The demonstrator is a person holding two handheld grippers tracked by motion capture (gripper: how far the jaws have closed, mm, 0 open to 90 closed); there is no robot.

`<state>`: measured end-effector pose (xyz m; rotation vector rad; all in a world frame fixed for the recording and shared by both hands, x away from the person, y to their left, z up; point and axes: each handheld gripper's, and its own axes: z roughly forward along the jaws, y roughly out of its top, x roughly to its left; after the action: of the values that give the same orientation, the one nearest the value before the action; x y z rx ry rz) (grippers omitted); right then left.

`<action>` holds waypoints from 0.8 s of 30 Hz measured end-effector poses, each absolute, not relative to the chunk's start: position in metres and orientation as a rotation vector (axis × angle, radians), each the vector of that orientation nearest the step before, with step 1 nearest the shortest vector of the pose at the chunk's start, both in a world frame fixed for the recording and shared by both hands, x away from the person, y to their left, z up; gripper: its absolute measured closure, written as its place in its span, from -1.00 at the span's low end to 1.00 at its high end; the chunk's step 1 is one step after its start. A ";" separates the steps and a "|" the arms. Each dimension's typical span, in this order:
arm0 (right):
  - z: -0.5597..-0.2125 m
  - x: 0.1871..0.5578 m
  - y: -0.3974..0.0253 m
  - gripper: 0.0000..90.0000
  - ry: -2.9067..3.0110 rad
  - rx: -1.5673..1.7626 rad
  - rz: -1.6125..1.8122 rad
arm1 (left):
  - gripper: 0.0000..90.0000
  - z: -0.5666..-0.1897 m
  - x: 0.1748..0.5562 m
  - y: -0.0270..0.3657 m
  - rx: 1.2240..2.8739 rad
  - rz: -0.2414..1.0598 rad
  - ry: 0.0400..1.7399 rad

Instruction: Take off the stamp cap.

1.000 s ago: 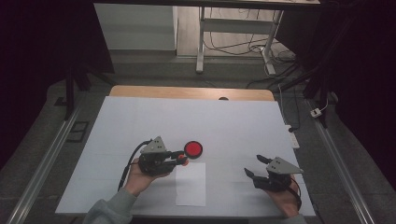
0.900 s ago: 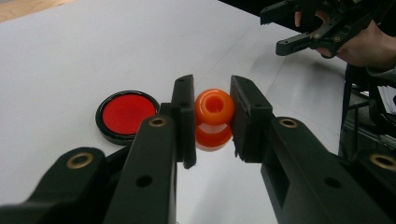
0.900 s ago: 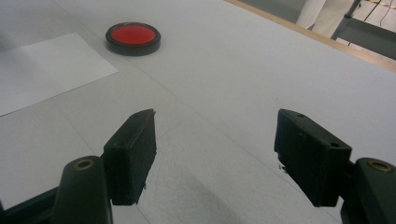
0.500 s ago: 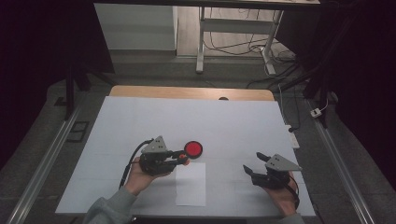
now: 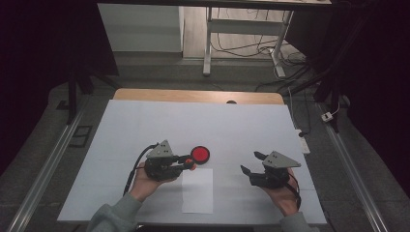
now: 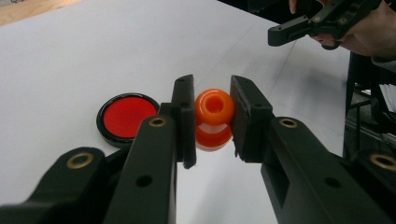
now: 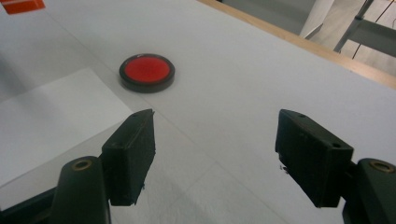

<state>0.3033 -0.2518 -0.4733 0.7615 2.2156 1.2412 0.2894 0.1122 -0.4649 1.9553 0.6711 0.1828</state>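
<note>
So the left gripper was clamped on a little orange knob-shaped piece, squeezed right between its two black jaws, just above the white table cover. A red disc with a black rim sat on the table just beyond it, a bit to the right. The right gripper hung over at the right with jaws spread wide, nothing in them. A white paper sheet lay near, between both hands.

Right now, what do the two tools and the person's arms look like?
Both the left tool and the right tool are black, each topped by a grey three-cornered plate, with blocky jaws and brass-coloured pivot rings. A black cable trails from each. The person wears grey-green sleeves.
</note>
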 end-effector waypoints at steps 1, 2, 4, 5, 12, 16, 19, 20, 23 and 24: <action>-0.473 0.303 -0.252 -0.36 2.216 0.762 1.241 | 0.60 -0.465 0.290 0.112 1.955 0.183 0.671; -0.472 0.303 -0.250 -0.36 2.214 0.756 1.251 | 0.60 -0.465 0.290 0.112 1.958 0.185 0.670; -0.472 0.304 -0.248 -0.35 2.217 0.743 1.251 | 0.60 -0.466 0.291 0.111 1.963 0.187 0.670; -0.473 0.304 -0.247 -0.35 2.216 0.740 1.261 | 0.60 -0.466 0.291 0.111 1.965 0.189 0.670; -0.473 0.302 -0.245 -0.33 2.235 0.714 1.318 | 0.60 -0.467 0.291 0.108 1.967 0.199 0.671; -0.472 0.300 -0.244 -0.33 2.234 0.714 1.361 | 0.60 -0.469 0.291 0.106 1.970 0.200 0.672; -0.471 0.298 -0.243 -0.33 2.234 0.714 1.393 | 0.60 -0.469 0.290 0.104 1.969 0.192 0.667; -0.470 0.296 -0.242 -0.33 2.234 0.708 1.404 | 0.60 -0.470 0.290 0.103 1.969 0.193 0.666; -0.468 0.292 -0.236 -0.32 2.242 0.676 1.405 | 0.60 -0.470 0.290 0.102 1.970 0.189 0.663; -0.468 0.292 -0.236 -0.32 2.242 0.676 1.405 | 0.60 -0.470 0.291 0.102 1.969 0.187 0.664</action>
<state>0.2923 -0.2362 -0.4685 0.6761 2.2424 1.4050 0.2906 0.1018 -0.4702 1.9693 0.6636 0.1869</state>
